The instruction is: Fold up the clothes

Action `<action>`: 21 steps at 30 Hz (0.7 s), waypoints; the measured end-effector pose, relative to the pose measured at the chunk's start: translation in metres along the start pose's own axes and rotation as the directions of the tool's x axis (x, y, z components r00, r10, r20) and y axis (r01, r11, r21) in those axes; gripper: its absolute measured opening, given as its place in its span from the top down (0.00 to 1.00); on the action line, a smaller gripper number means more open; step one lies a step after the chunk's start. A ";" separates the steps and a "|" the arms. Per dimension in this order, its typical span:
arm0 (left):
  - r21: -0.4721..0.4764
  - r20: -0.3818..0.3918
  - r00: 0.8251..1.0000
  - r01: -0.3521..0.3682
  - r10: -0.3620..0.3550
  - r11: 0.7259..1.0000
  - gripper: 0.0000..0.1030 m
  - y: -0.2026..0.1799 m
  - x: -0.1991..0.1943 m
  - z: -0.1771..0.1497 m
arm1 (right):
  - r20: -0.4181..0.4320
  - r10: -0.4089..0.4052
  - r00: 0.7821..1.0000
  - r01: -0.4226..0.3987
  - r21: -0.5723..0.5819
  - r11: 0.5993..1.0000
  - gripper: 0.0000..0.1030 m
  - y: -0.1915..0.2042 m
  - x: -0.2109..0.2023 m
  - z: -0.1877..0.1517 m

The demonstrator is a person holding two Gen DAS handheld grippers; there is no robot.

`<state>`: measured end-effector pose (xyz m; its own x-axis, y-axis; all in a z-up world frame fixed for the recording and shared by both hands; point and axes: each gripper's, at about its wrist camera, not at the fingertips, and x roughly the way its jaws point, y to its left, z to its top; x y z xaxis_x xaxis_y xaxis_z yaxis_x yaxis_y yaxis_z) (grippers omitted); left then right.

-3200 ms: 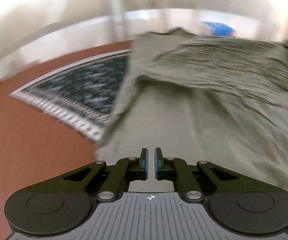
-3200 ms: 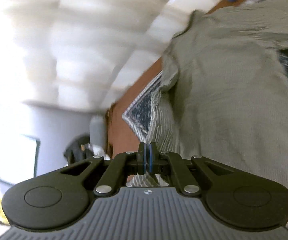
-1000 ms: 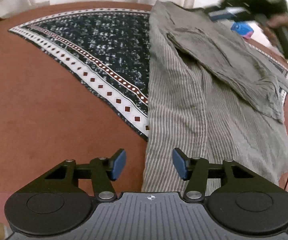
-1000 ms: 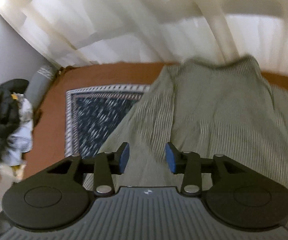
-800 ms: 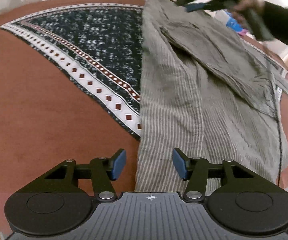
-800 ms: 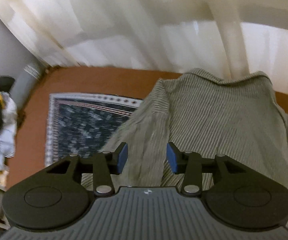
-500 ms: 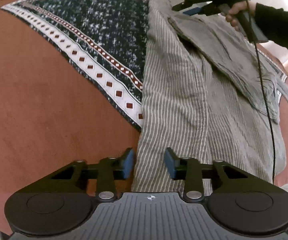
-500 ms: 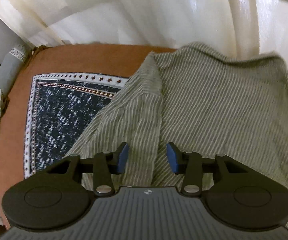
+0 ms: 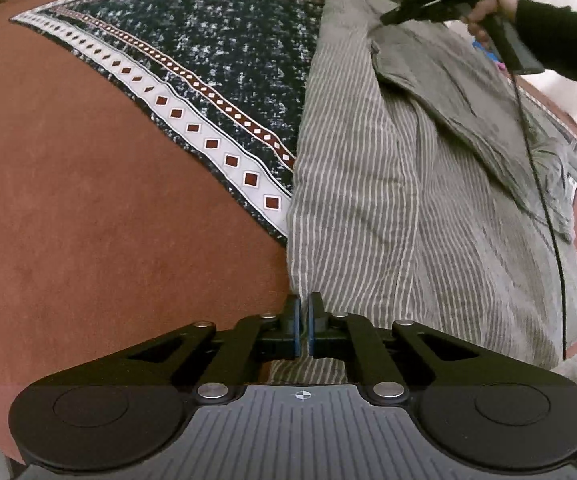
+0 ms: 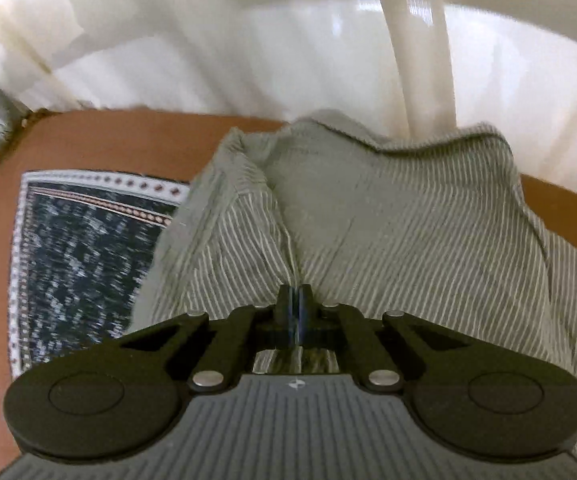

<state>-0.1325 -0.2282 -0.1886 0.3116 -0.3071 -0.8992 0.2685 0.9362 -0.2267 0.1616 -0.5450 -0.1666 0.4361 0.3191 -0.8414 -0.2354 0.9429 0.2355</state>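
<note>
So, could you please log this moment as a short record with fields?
garment: striped shirt, lying flat, one flap folded over
surface: brown table with a patterned cloth
left hand-held gripper: closing on the shirt's near corner
right hand-held gripper: shut on a shirt fold near the far end

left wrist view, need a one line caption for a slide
Left gripper closing on the near corner of a striped grey shirt spread over a patterned cloth, right gripper pinching its far end.
</note>
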 end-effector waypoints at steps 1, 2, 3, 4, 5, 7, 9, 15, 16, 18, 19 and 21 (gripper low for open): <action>0.009 0.001 1.000 -0.004 0.004 1.000 0.94 0.000 0.000 0.000 | -0.002 -0.006 1.000 0.006 0.002 1.000 0.97 0.001 0.003 -0.001; 0.018 0.003 1.000 -0.007 0.007 1.000 0.88 -0.001 0.000 -0.001 | 0.004 -0.006 1.000 0.006 0.005 1.000 0.97 0.002 0.004 -0.001; 0.030 0.003 1.000 -0.007 0.007 1.000 0.84 -0.003 -0.001 0.000 | 0.003 -0.005 1.000 0.005 0.006 1.000 0.96 0.001 0.003 -0.001; 0.043 0.000 1.000 -0.007 0.007 0.999 0.73 -0.004 -0.001 0.000 | 0.000 -0.006 1.000 0.006 0.006 1.000 0.96 0.002 0.003 0.001; 0.056 -0.003 1.000 -0.006 0.006 0.998 0.64 -0.005 -0.002 0.001 | 0.000 -0.006 1.000 0.006 0.003 1.000 0.91 0.002 0.000 0.001; 0.083 0.005 1.000 -0.025 0.024 0.996 0.52 -0.006 -0.008 0.003 | 0.022 -0.009 1.000 0.009 -0.008 1.000 0.74 0.002 -0.012 0.001; 0.111 0.032 0.999 -0.035 0.032 0.993 0.53 -0.006 -0.018 0.008 | 0.052 0.005 0.999 -0.004 -0.013 1.000 0.67 0.000 -0.030 -0.001; 0.147 0.144 0.990 -0.009 -0.012 0.989 0.53 -0.011 -0.035 0.041 | 0.101 0.092 0.991 -0.087 -0.054 0.995 0.67 -0.006 -0.100 -0.029; 0.158 0.154 0.988 -0.004 -0.021 0.987 0.53 -0.013 -0.032 0.046 | 0.094 0.103 0.990 -0.097 -0.069 0.993 0.66 -0.008 -0.110 -0.040; 0.189 0.167 0.985 0.007 -0.039 0.982 0.53 -0.021 -0.024 0.056 | 0.074 0.114 0.991 -0.107 -0.094 0.990 0.62 -0.010 -0.127 -0.059; 0.205 0.173 0.984 0.013 -0.049 0.979 0.53 -0.025 -0.020 0.061 | 0.059 0.107 0.992 -0.100 -0.103 0.990 0.60 -0.014 -0.135 -0.071; 0.226 0.164 0.984 0.030 -0.068 0.974 0.53 -0.032 -0.009 0.072 | 0.029 0.090 0.996 -0.086 -0.114 0.990 0.56 -0.023 -0.152 -0.096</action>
<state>-0.0785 -0.2676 -0.1467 0.4377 -0.3938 -0.8083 0.4763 0.8640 -0.1630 0.0169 -0.6248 -0.0906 0.4378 0.4054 -0.8025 -0.3698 0.8948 0.2502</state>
